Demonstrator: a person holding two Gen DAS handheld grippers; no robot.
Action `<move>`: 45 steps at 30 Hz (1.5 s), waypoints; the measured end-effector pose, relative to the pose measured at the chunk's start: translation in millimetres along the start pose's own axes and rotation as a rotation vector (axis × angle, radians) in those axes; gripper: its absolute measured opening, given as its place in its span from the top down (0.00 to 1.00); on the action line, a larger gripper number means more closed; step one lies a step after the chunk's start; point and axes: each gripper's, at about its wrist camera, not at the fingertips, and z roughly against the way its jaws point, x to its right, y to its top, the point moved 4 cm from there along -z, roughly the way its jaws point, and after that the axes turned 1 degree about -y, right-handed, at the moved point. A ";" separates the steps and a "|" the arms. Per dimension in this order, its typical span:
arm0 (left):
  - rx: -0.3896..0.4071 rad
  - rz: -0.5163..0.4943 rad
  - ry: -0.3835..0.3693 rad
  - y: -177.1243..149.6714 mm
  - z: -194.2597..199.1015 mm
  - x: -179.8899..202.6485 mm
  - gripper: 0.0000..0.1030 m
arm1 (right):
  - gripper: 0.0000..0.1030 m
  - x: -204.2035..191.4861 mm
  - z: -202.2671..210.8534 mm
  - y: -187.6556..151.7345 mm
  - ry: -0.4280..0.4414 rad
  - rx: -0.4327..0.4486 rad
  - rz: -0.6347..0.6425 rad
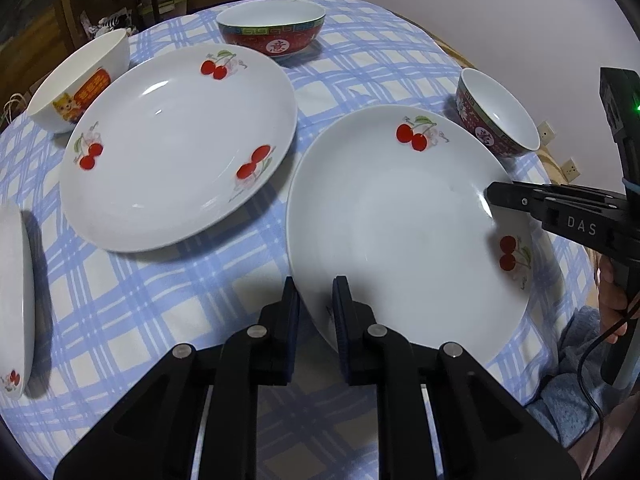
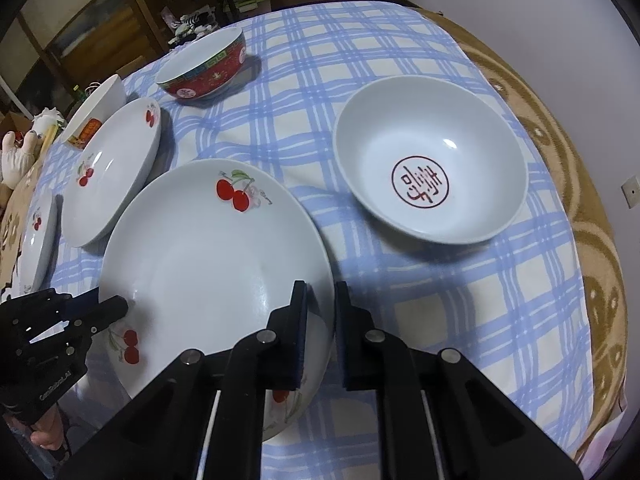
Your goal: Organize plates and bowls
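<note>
A white cherry plate (image 1: pixel 400 224) (image 2: pixel 208 264) lies on the checked cloth, a gripper at each side. My left gripper (image 1: pixel 316 300) has its fingers astride the plate's near-left rim, a narrow gap between them. My right gripper (image 2: pixel 320 304) straddles the plate's right rim the same way; it also shows in the left wrist view (image 1: pixel 490 196). A second cherry plate (image 1: pixel 180 144) (image 2: pixel 116 168) lies to the left. A third plate (image 1: pixel 16 296) (image 2: pixel 38 236) shows at the far left edge.
A red patterned bowl (image 1: pixel 272 26) (image 2: pixel 204 68) stands at the back. A white bowl with a cartoon label (image 1: pixel 80 80) (image 2: pixel 96 108) is at the back left. A small red bowl (image 1: pixel 498 114) (image 2: pixel 430 160) stands right of the plate. The blue checked cloth (image 2: pixel 460 300) covers the round table.
</note>
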 end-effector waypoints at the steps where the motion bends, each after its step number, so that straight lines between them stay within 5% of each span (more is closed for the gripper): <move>1: -0.002 0.008 -0.005 -1.9 2.1 -1.3 0.84 | 0.87 -1.5 1.1 -0.8 0.000 0.003 0.010; 25: -0.062 0.086 0.051 -34.9 29.1 -32.4 0.84 | 0.88 -47.2 5.3 -34.0 0.014 -0.070 0.102; 45: -0.070 0.078 0.065 -36.5 27.3 -34.7 0.84 | 0.88 -46.7 -1.3 -33.8 0.022 -0.105 0.074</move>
